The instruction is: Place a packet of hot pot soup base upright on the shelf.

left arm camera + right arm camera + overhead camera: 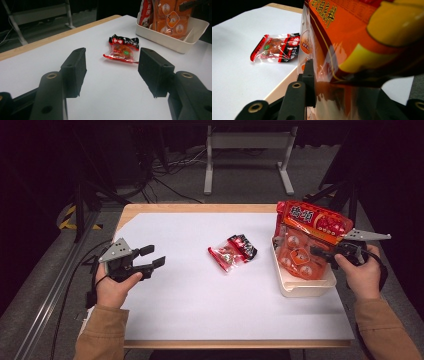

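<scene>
Orange snack bag point(310, 237) stands on end in the white tub point(305, 287) at the bench's right side. My right gripper point(325, 254) has its jaws around the bag's lower half; the right gripper view shows the film between them, seemingly pinched. I judge the bag is held upright so it settles into the tub rather than tipping. My left gripper point(150, 260) hangs above the bench at left, jaws partly open, nothing between them. Two small red packets point(232, 252) lie mid-bench, apart from the tub. White sheet point(200, 295) covers a wooden bench; beyond it, a dark room, grey floor, cables, a metal frame point(247, 160).
</scene>
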`<state>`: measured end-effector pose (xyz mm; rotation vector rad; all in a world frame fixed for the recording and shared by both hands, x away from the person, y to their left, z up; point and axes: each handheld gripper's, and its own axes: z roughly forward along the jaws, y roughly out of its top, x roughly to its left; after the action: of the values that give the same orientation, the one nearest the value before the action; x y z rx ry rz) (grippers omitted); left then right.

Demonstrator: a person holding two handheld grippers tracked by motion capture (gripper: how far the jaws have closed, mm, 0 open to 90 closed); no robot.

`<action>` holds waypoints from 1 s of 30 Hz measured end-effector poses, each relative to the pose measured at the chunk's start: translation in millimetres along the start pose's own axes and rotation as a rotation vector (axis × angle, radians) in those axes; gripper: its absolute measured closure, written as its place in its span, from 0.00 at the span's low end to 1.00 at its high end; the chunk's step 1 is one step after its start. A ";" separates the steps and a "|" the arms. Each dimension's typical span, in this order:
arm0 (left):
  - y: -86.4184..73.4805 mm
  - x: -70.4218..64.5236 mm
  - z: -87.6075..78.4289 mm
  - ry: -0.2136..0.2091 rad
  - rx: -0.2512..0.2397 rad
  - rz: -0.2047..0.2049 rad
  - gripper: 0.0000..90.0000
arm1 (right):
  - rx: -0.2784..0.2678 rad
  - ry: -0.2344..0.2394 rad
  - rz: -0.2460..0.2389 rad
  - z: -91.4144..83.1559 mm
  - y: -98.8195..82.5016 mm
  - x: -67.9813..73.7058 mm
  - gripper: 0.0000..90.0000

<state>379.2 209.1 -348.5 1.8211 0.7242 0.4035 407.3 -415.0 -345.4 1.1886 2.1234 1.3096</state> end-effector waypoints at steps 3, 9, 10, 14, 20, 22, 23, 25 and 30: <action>-0.8 0.5 0.9 -0.001 0.004 -0.005 0.44 | -0.021 -0.026 0.023 -2.1 -0.3 -2.6 0.63; -1.6 2.2 3.6 -0.008 0.000 -0.015 0.43 | -0.094 -0.061 0.041 -12.7 0.8 -4.2 0.37; -1.4 2.2 3.7 -0.008 0.000 -0.013 0.43 | -0.096 -0.071 0.040 -14.2 1.3 -3.8 0.34; -1.0 1.0 3.0 -0.013 -0.003 -0.024 0.43 | -0.105 -0.098 0.026 -20.3 0.9 -4.8 0.28; -0.9 1.8 3.9 -0.013 0.000 -0.014 0.43 | -0.121 -0.144 0.014 -32.7 -1.4 -2.1 0.24; -0.9 2.0 3.8 -0.011 -0.001 -0.012 0.43 | -0.113 -0.168 0.004 -37.9 -2.2 1.8 0.23; -1.0 2.1 3.7 -0.010 -0.001 -0.014 0.43 | -0.102 -0.182 -0.008 -40.8 -2.9 4.8 0.23; -1.1 2.0 3.8 -0.010 -0.001 -0.016 0.43 | -0.094 -0.203 -0.026 -44.8 -4.3 9.0 0.22; -0.5 0.3 4.9 -0.012 0.003 -0.005 0.42 | -0.103 -0.247 -0.034 -60.0 -7.7 20.3 0.21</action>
<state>382.2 205.9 -350.8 1.8226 0.7206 0.3882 351.5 -432.7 -320.0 1.1991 1.8715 1.1754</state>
